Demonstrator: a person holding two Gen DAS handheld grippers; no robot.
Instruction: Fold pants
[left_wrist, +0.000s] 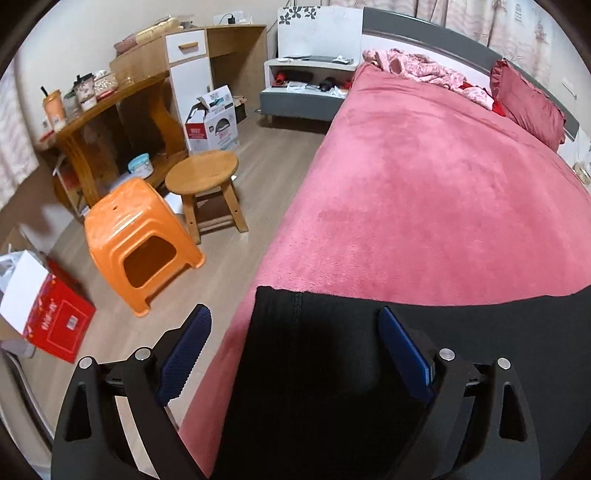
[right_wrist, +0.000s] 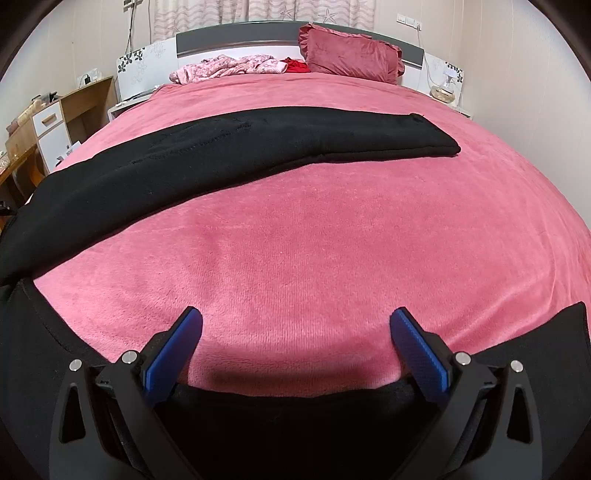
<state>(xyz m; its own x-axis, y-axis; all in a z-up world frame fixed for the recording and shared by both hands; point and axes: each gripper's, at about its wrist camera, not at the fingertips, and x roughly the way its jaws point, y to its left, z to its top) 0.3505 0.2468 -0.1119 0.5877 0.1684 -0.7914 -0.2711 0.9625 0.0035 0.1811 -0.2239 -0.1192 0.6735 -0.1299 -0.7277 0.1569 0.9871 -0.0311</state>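
Black pants (right_wrist: 258, 144) lie spread on a pink bed cover (right_wrist: 314, 240). One leg stretches across the bed toward the right, its cuff near the pillow side. The other leg runs along the near edge under my right gripper (right_wrist: 295, 325), which is open and empty, its jaws wide apart above that leg's upper edge. In the left wrist view the waist end of the pants (left_wrist: 314, 369) lies at the bed's left edge. My left gripper (left_wrist: 295, 328) is open and straddles this end, with blue pads (left_wrist: 402, 347) on both sides of the cloth.
Beside the bed stand an orange plastic stool (left_wrist: 136, 240) and a round wooden stool (left_wrist: 203, 173), with boxes (left_wrist: 212, 122) and a wooden desk (left_wrist: 110, 110) behind. A red pillow (right_wrist: 351, 55) and crumpled pink clothes (right_wrist: 229, 66) lie at the headboard.
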